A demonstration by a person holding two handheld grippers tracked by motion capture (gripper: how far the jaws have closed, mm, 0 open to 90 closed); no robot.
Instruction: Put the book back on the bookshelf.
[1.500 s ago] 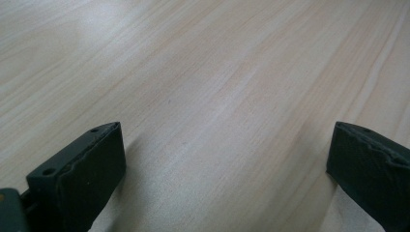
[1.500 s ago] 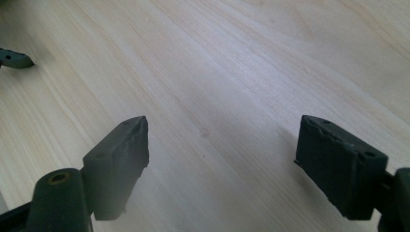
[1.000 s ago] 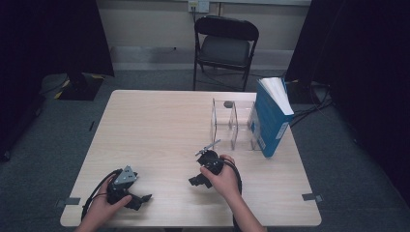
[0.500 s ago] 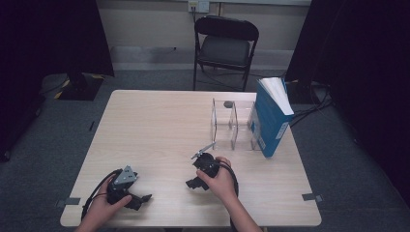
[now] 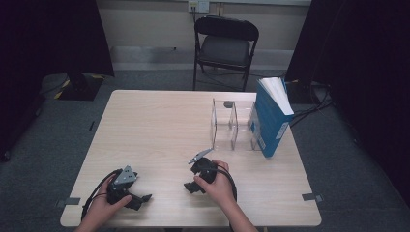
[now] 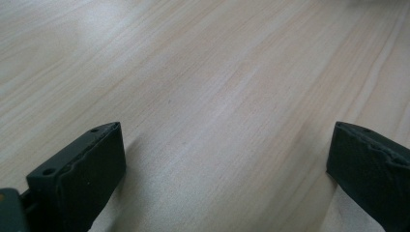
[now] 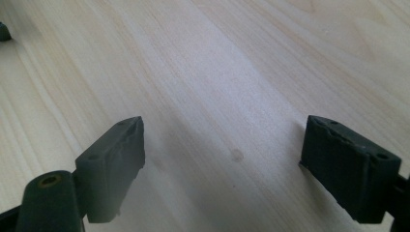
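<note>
My left gripper [image 5: 141, 198] lies low on the light wooden table [image 5: 154, 125] near its front left corner, held in a hand. In the left gripper view its jaws [image 6: 227, 140] stand open over bare wood. My right gripper [image 5: 189, 187] is held at the front middle of the table, pointing left toward the other one. Its jaws [image 7: 225, 130] have just been opening and stand wide apart with only the tabletop between them. A grey plate [image 5: 199, 155] sticks up from its top.
A clear acrylic holder [image 5: 225, 123] with upright dividers stands at the back right of the table. A blue book [image 5: 270, 118] leans upright against its right side. A black folding chair [image 5: 225, 43] stands beyond the far edge.
The right hand has drifted slightly left and toward the front edge. The left hand and its gripper have stayed put.
</note>
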